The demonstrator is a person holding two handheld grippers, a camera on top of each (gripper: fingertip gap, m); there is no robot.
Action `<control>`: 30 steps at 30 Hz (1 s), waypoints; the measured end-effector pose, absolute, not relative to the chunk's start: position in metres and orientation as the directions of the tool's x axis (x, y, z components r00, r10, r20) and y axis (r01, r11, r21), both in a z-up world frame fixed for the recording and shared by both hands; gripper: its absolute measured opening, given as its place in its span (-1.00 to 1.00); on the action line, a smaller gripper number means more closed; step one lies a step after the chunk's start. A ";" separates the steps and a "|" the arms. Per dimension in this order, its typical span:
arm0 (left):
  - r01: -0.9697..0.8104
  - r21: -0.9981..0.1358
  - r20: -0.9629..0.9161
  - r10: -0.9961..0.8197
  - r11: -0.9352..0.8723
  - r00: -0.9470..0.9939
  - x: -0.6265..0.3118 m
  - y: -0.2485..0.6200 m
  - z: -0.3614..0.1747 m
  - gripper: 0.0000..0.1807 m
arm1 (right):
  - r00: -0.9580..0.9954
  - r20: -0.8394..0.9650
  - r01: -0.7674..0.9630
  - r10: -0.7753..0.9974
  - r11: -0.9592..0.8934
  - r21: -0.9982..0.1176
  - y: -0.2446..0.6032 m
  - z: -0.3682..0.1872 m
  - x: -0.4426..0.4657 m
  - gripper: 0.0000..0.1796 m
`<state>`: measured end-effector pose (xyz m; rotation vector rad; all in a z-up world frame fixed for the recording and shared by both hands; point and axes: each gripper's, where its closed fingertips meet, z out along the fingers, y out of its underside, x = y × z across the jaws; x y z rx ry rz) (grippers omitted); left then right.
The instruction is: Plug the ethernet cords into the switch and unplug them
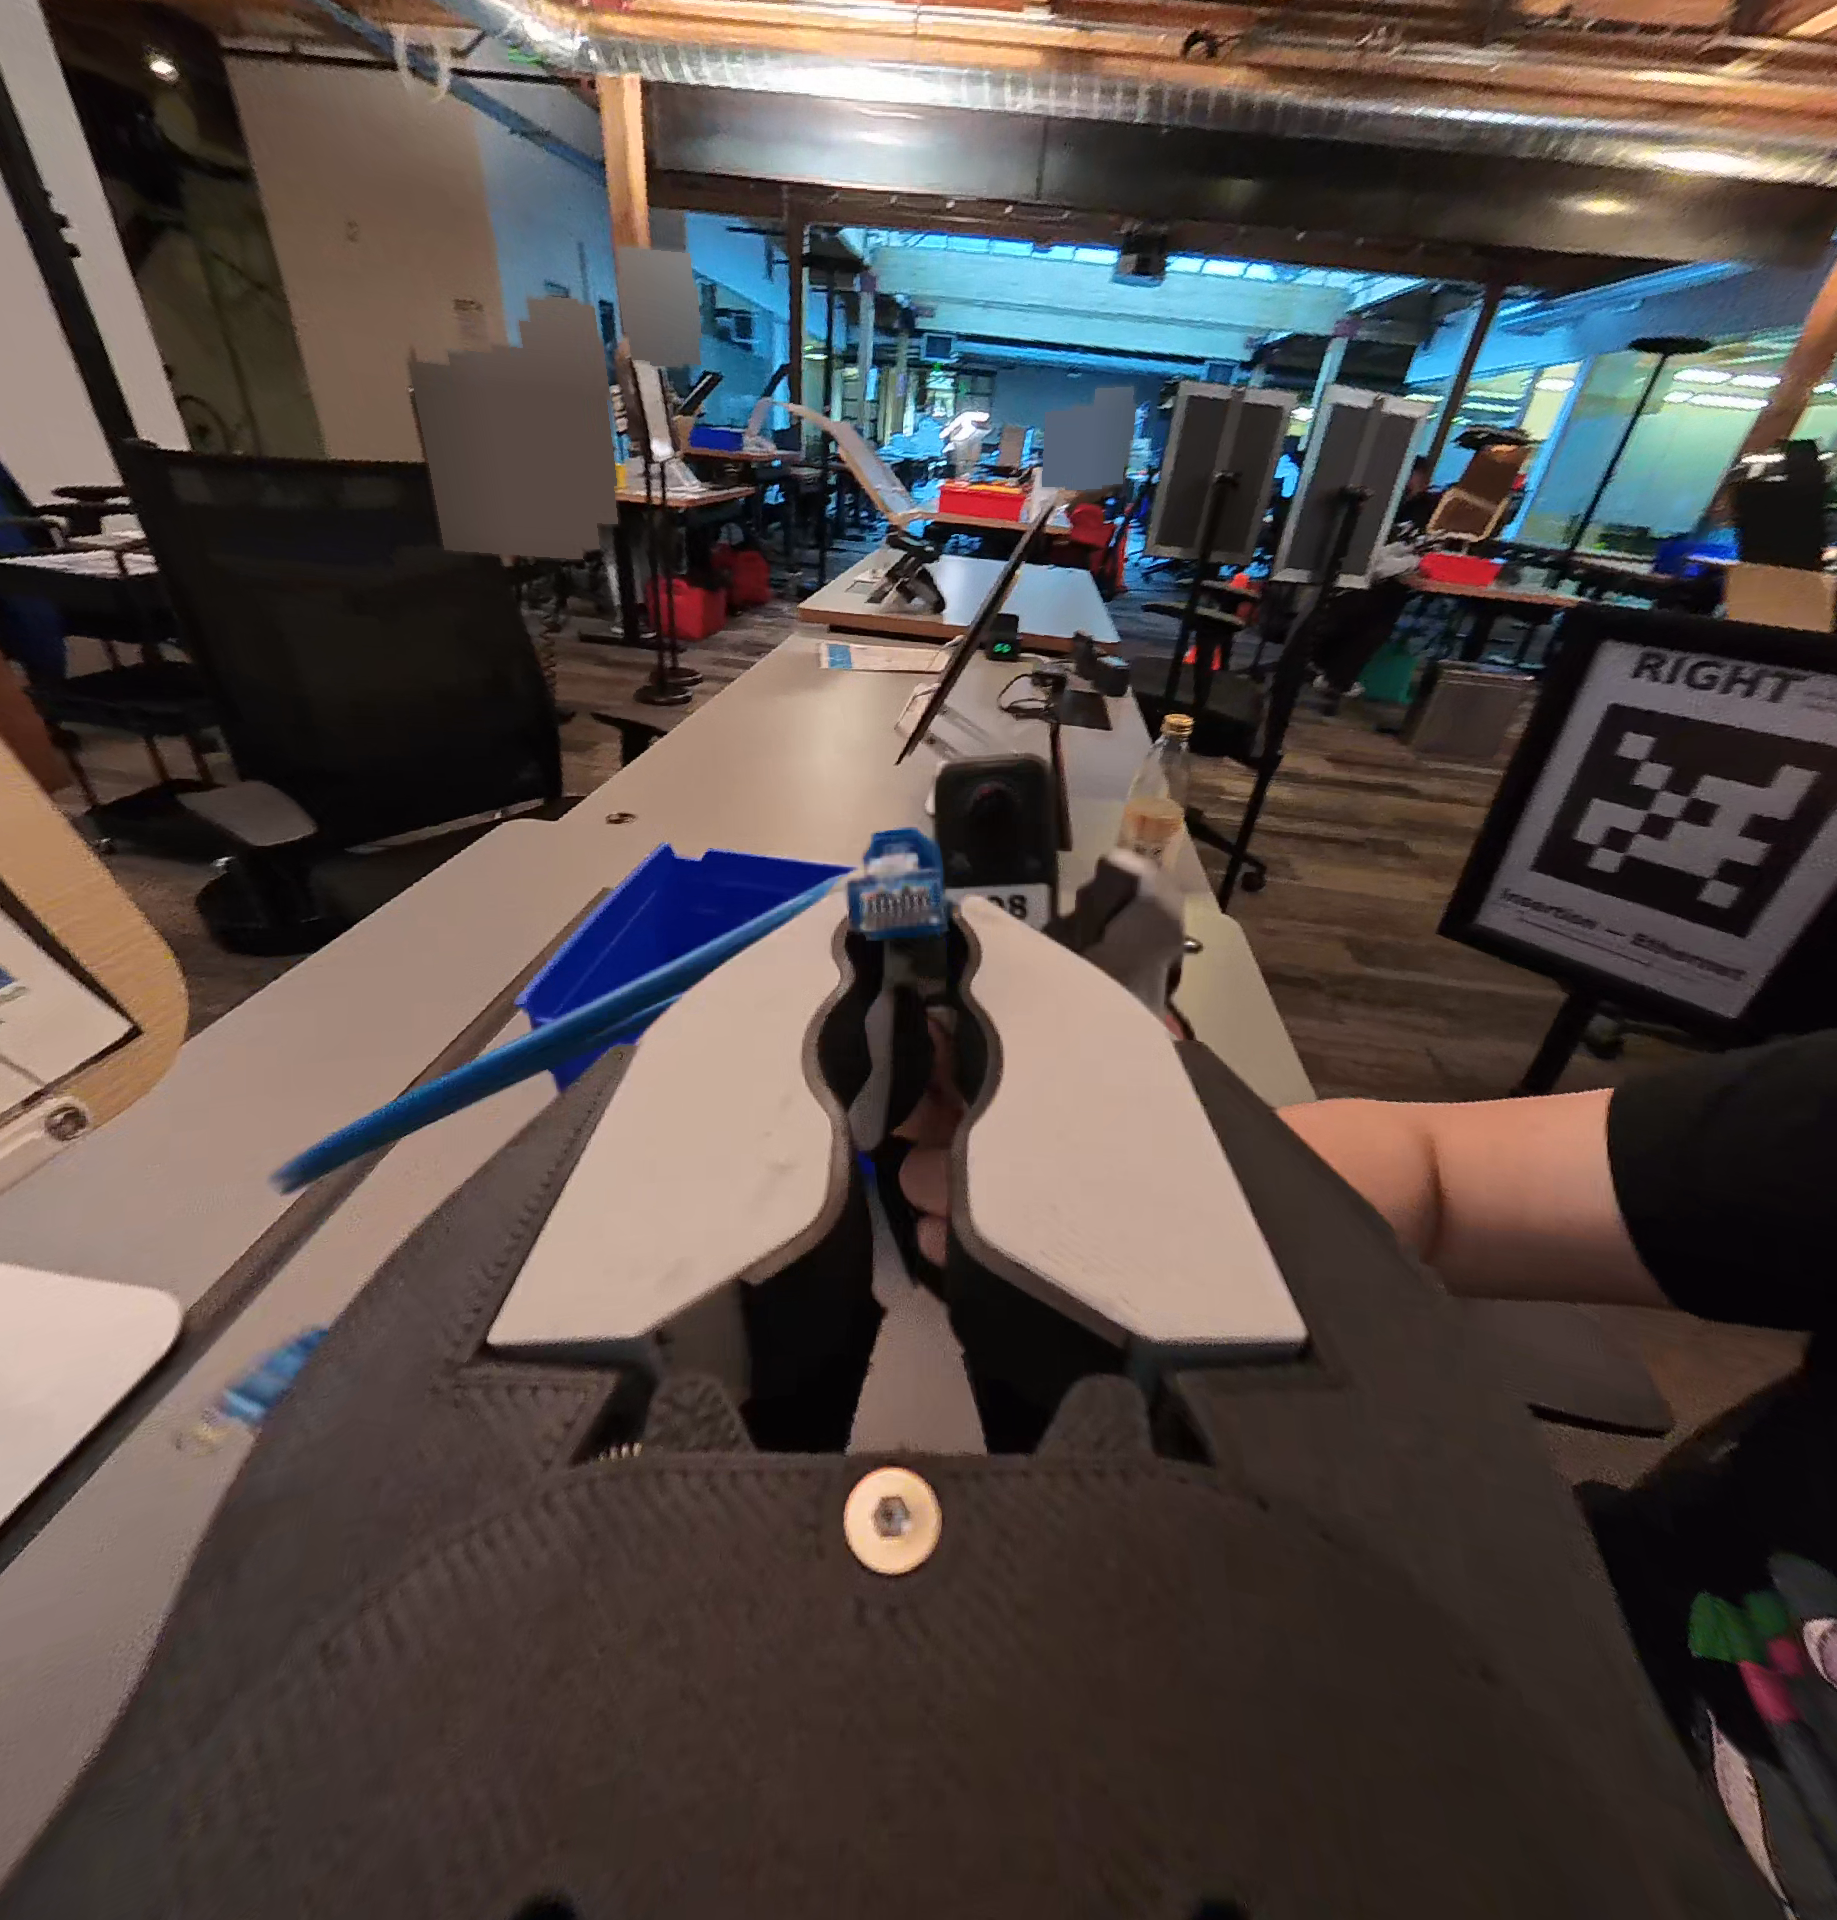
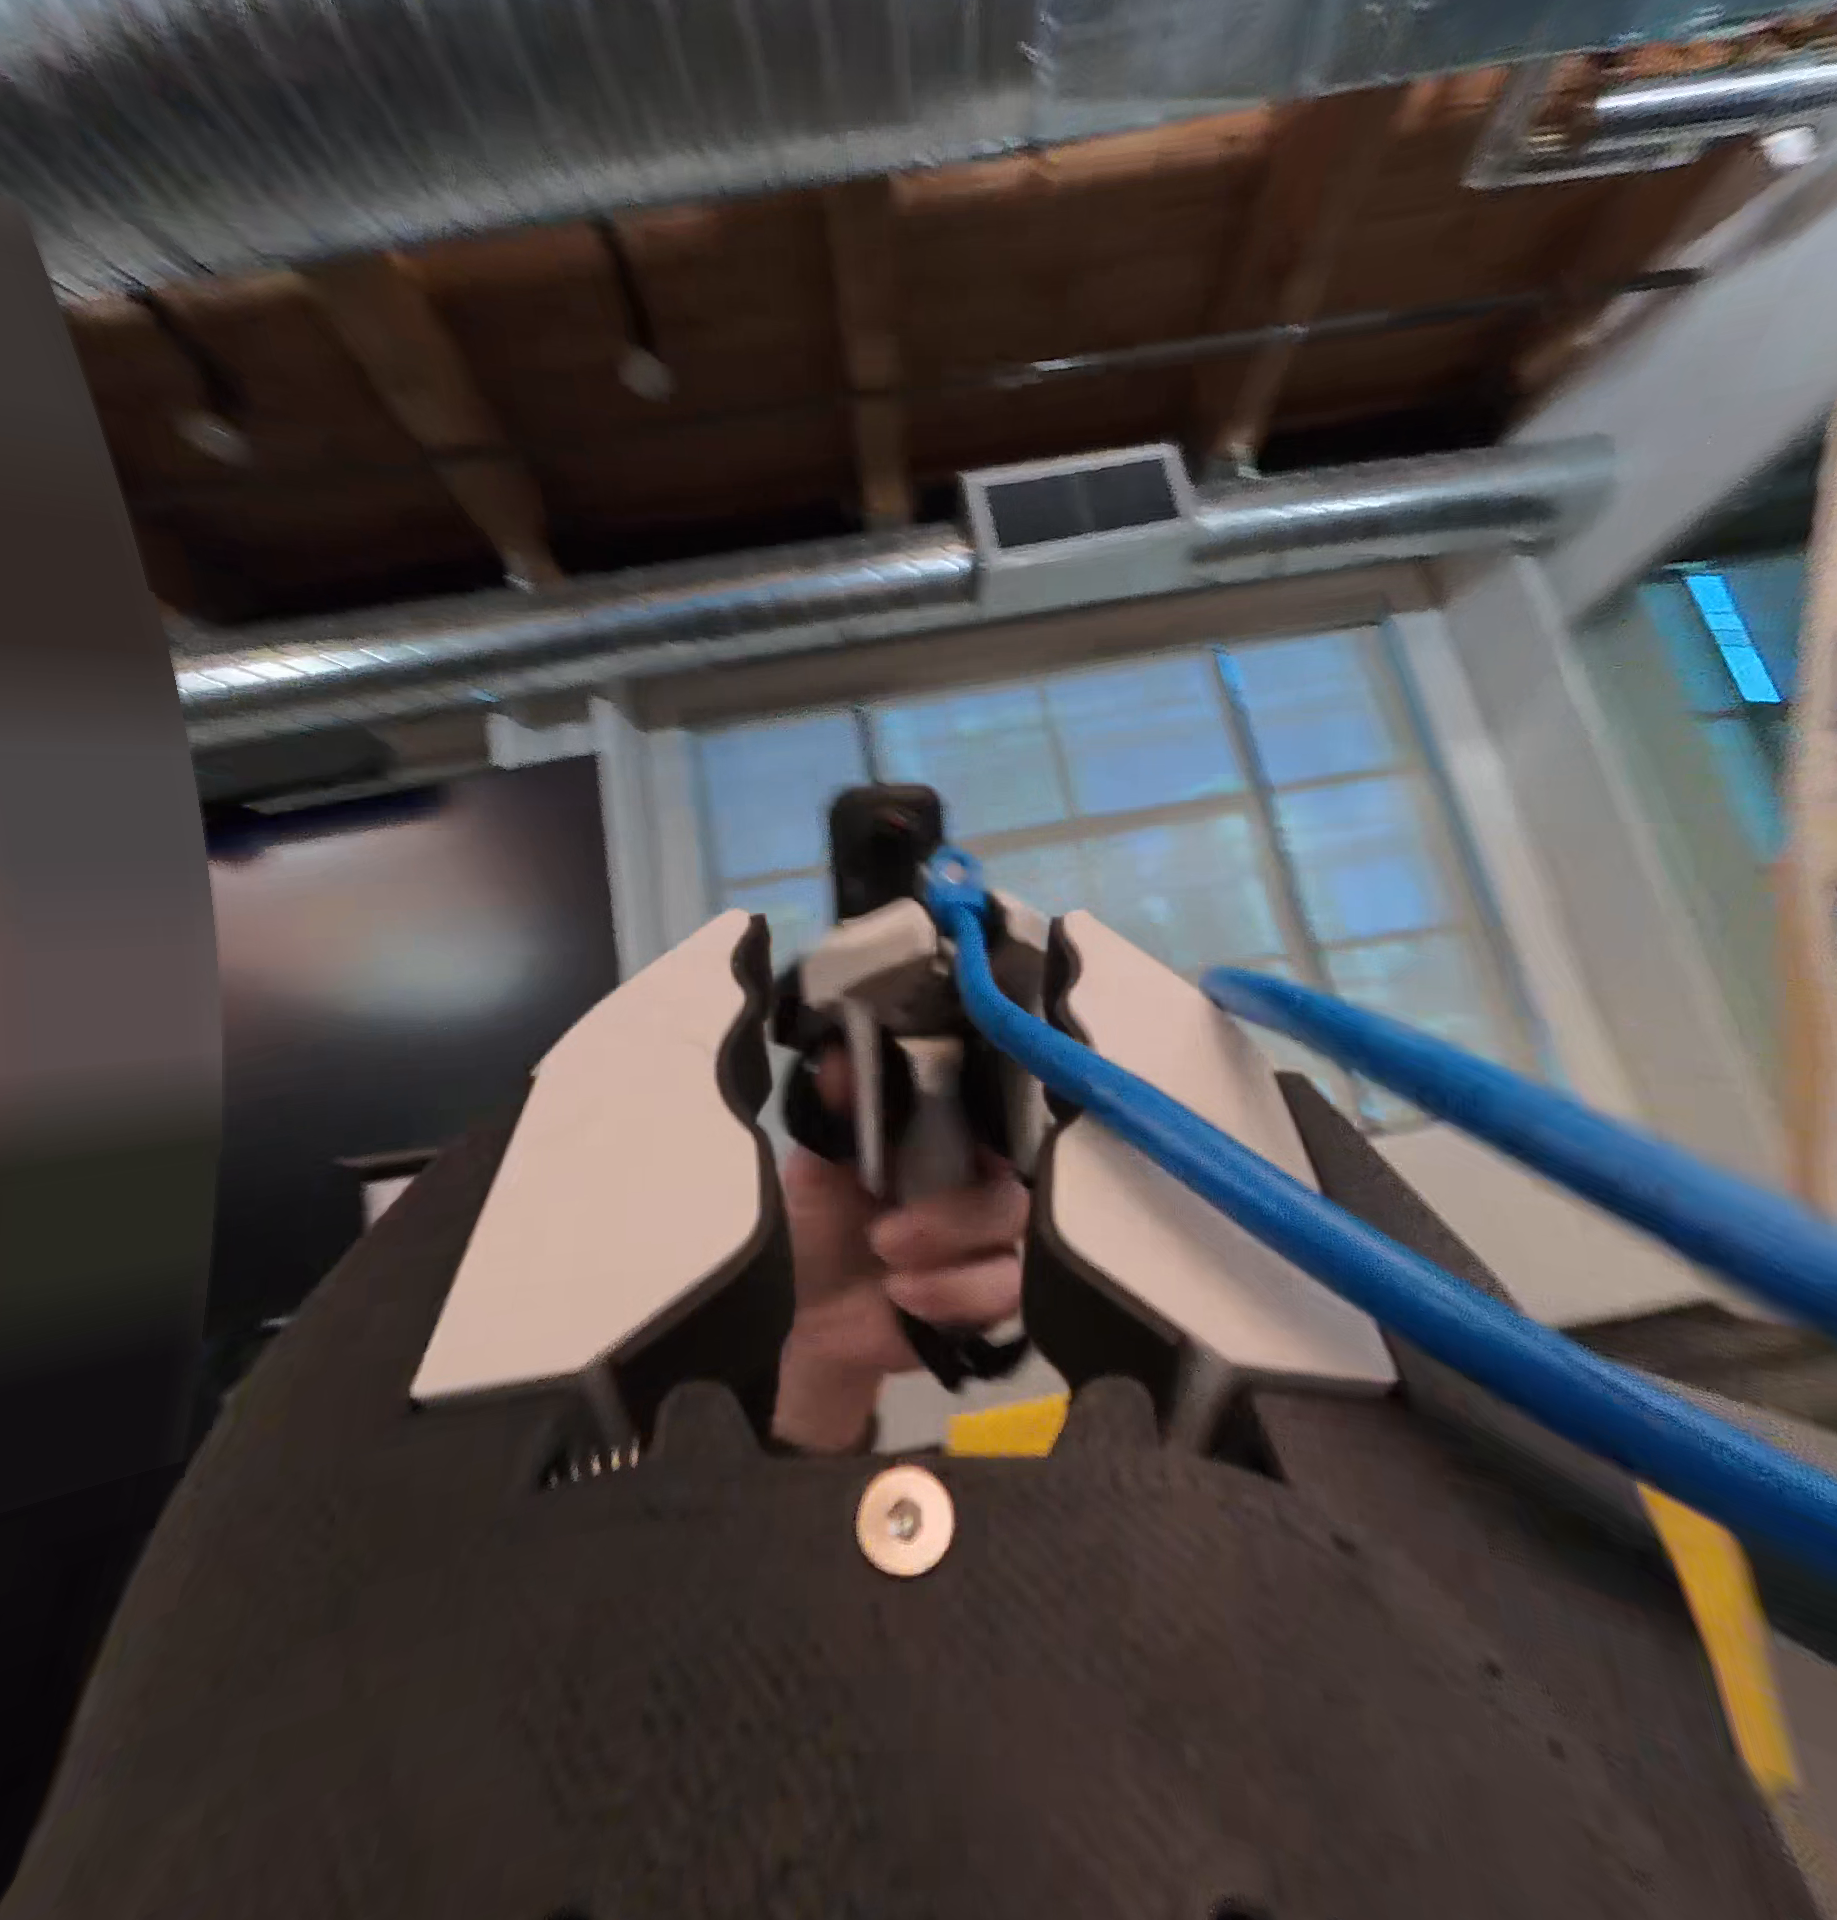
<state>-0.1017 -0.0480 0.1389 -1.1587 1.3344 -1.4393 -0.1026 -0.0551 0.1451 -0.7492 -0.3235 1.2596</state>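
Left wrist view: left gripper raised above desk, fingers nearly closed, blue plug clamped at tips, contacts facing camera. Blue cord runs from plug down-left, off desk edge side. Blue bin on desk behind cord. Right gripper just beyond tips, facing back. Second blue connector blurred, low left. Switch not seen.

Right wrist view: right gripper tilted toward ceiling, fingers apart, nothing between them. Left gripper opposite, holding plug; cord crosses right finger, exits lower right.
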 end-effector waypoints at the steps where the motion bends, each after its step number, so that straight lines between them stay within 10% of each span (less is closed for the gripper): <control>1: -0.007 -0.996 0.083 -0.968 -0.084 -0.237 -0.102 -0.049 0.139 -0.89 | 0.239 -0.162 -0.752 0.957 0.077 -0.655 -0.062 0.151 -0.102 -0.51; 8: -0.045 -0.998 0.059 -0.964 -0.049 -0.259 -0.101 -0.051 0.131 -0.89 | 0.336 -0.204 -0.566 0.920 0.024 -0.824 -0.046 0.142 -0.106 -0.92; 16: -0.103 -0.992 0.097 -0.955 -0.070 -0.281 -0.104 -0.053 0.123 -0.74 | 0.567 0.106 -0.237 0.817 0.285 -0.929 -0.053 0.141 -0.103 -0.93; 30: -0.067 -0.922 0.365 -0.803 -0.381 -0.471 -0.104 -0.062 0.135 -0.69 | 0.611 0.722 0.366 0.324 0.693 -0.621 -0.070 0.138 -0.102 -0.93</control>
